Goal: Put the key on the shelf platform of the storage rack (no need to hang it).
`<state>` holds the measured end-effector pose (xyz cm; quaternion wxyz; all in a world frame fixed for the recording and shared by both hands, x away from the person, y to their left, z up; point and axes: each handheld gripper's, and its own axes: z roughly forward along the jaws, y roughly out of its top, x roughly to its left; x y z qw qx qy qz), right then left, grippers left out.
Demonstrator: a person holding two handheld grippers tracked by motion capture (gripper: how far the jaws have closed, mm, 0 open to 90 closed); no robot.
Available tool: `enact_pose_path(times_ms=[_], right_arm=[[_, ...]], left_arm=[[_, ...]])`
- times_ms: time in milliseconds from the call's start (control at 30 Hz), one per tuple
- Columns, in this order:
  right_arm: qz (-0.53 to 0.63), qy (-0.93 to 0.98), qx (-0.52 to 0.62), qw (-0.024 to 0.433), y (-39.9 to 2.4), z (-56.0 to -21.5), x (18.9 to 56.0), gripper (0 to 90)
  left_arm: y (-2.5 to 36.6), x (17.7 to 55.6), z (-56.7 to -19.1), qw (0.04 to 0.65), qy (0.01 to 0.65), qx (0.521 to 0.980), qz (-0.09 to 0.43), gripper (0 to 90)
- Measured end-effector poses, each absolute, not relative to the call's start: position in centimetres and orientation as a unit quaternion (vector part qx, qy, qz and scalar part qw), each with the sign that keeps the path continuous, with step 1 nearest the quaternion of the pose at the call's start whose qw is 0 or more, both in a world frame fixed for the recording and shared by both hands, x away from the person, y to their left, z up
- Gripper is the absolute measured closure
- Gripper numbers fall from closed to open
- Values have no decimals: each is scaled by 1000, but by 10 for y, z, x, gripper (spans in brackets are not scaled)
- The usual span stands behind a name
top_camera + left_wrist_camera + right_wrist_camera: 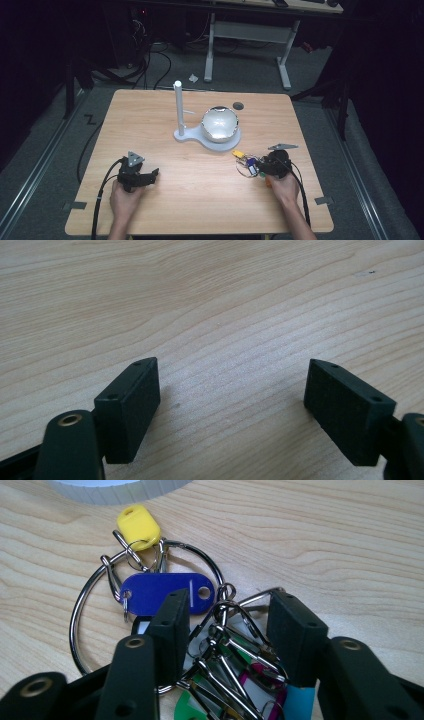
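Right gripper (225, 630) low over key ring (80, 615) with coloured tags near white stand (207, 132), jaws partly apart straddling clips. Left gripper (232, 405) agape, idle on table (200, 200). Best close squarely on clip cluster, not slippery tags.

Key ring (80, 605), coloured tags, flat on table.

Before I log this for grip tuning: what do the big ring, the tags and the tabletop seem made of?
Big ring: polished metal, likely steel; it shows bright mirror glints. Yellow tag and blue tag: smooth, opaque, probably plastic. Tabletop: pale wood grain, matte; whether solid or laminate is unclear.
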<state>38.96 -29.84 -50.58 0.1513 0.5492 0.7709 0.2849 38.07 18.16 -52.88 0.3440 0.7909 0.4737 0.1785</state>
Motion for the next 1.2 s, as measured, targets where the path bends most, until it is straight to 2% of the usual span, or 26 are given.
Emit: enact_pose_path(times_ms=[200, 533, 867, 1200], right_arm=[[283, 776, 542, 155, -299, -506, 390, 648], [291, 779, 533, 155, -300, -504, 389, 733], [301, 785, 521, 152, -301, -503, 388, 777], [319, 783, 513, 146, -305, -498, 386, 784]], left_arm=[[182, 381, -529, 344, 473, 791, 179, 227], [182, 381, -529, 344, 473, 791, 179, 227], [182, 381, -529, 344, 473, 791, 179, 227], [182, 381, -529, 344, 473, 791, 179, 227]])
